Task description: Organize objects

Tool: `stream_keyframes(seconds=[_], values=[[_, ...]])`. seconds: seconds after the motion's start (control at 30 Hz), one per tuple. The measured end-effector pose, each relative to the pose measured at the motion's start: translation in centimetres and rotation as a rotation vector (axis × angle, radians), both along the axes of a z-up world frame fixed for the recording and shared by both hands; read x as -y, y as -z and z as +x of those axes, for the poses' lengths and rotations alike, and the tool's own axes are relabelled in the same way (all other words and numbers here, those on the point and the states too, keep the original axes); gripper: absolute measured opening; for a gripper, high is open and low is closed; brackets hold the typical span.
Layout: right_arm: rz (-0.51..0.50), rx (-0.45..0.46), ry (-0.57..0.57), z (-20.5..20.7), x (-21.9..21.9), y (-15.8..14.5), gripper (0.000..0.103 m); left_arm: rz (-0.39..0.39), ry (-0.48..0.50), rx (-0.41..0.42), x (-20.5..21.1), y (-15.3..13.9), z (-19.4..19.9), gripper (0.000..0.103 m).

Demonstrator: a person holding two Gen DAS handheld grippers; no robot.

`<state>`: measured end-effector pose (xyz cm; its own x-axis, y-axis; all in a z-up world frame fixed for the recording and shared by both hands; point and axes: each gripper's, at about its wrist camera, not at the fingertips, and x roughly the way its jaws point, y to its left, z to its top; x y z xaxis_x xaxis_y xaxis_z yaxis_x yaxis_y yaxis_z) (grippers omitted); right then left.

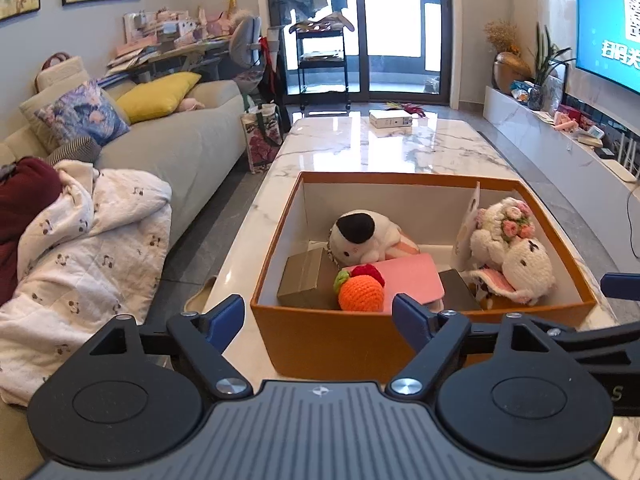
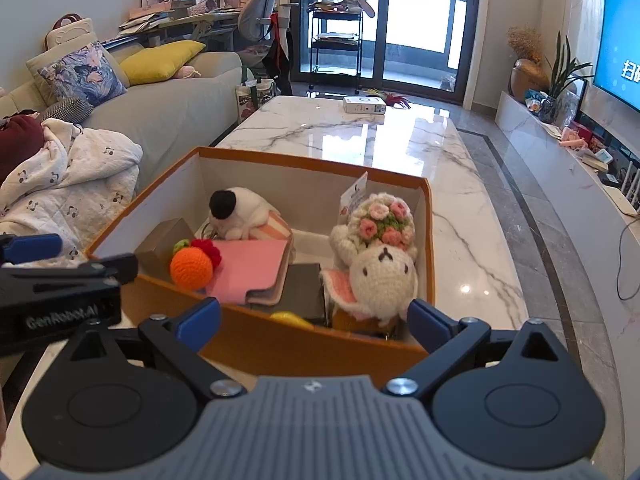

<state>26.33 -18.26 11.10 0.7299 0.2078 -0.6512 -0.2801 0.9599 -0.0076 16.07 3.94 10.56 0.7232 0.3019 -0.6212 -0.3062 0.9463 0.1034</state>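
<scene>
From the left wrist, the left gripper (image 1: pixel 318 316) hangs over the near wall of an orange box (image 1: pixel 332 344) that stands on a marble table (image 1: pixel 384 152); its jaws stand wide apart with nothing between them but the box edge below. Inside the box lie a crochet orange (image 1: pixel 361 293) against the near wall, a brown carton (image 1: pixel 306 280) to its left, a pink wallet (image 1: pixel 412 280) just behind the orange, a black-and-white plush (image 1: pixel 362 236) further back, and a white knitted bunny (image 1: pixel 516 248) with pink flowers on its head in the right corner, beside a dark case (image 1: pixel 458 290). A small white packet (image 1: pixel 390 120) rests at the table's far end. A sofa (image 1: pixel 180 144) with a yellow cushion (image 1: pixel 158 96) and a white quilt (image 1: pixel 80 248) lies to the left, and a TV (image 1: pixel 608 24) glows at the right. A blue finger of the other tool shows at the right edge. From the right wrist, the right gripper (image 2: pixel 314 318) is also spread wide and empty, poised above the box (image 2: pixel 280 340) at its near wall. The bunny (image 2: pixel 380 268) sits closest, facing the camera, with the orange (image 2: pixel 191 268) and wallet (image 2: pixel 248 268) to its left, the case (image 2: pixel 306 292) between them, and the plush (image 2: pixel 236 212) behind. Something yellow (image 2: pixel 290 317) peeks up at the near wall; what it is cannot be told. The left gripper (image 2: pixel 60 280) shows at the left edge, just outside the box.
</scene>
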Motion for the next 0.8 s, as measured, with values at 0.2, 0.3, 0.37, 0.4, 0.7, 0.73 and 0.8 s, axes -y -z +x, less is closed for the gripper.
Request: stream_keyframes(seconds=[0.2,0.3,0.37,0.4,0.7,0.73,0.8], values=[[0.014,0.013,0.031,-3.4,0.4,-0.1,0.1,0.01,0.007,0.004,1.1,-0.1,-1.9,0.096],[0.011,0.022,0.049,-4.7,0.4,0.0,0.1,-0.003,-0.015,0.001,1.0,0.2,-2.9,0.096],[0.021,0.014,0.059,-5.3,0.4,0.3,0.1,-0.001,-0.03,-0.006,1.0,0.4,-3.3,0.096],[0.028,0.008,0.061,-5.6,0.4,0.5,0.1,0.002,-0.039,-0.015,1.0,0.6,-3.5,0.096],[0.03,-0.021,0.075,-5.7,0.1,1.5,0.1,-0.005,-0.038,-0.031,1.0,1.0,-4.1,0.098],[0.028,-0.021,0.075,-5.7,0.1,1.5,0.1,-0.011,-0.036,-0.03,1.0,1.0,-4.1,0.098],[0.022,-0.019,0.075,-5.7,0.0,1.5,0.1,-0.011,-0.032,-0.028,1.0,1.1,-4.1,0.098]])
